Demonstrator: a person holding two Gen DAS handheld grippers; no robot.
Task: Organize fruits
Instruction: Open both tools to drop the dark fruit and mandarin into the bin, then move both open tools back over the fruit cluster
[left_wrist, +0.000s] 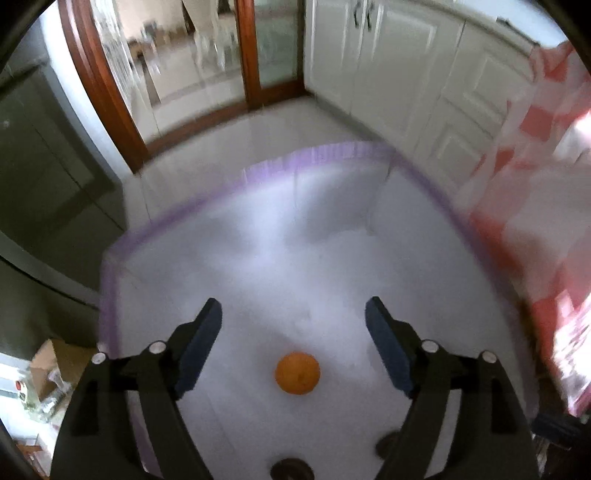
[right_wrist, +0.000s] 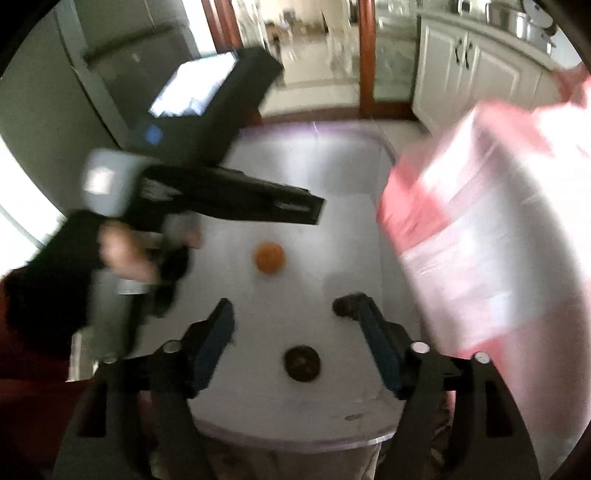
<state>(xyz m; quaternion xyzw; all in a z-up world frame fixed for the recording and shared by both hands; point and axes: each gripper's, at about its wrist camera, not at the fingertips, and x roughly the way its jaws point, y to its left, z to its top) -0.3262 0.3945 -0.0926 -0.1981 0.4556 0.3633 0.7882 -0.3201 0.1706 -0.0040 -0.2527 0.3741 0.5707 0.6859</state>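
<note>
Both spread wide and empty: left claw (left_wrist: 293, 314) hovering over the orange (left_wrist: 297, 373), right claw (right_wrist: 295, 314) over a dark round fruit (right_wrist: 302, 363). Loose on the white tabletop (left_wrist: 295, 240), probably awaiting sorting. Further right, blurred pink-and-white bag (right_wrist: 480, 240).

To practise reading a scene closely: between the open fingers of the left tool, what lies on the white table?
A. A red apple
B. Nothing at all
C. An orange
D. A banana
C: in the left wrist view a round orange sits alone on the table, in the gap between the fingers of the left tool, untouched by either.
</note>
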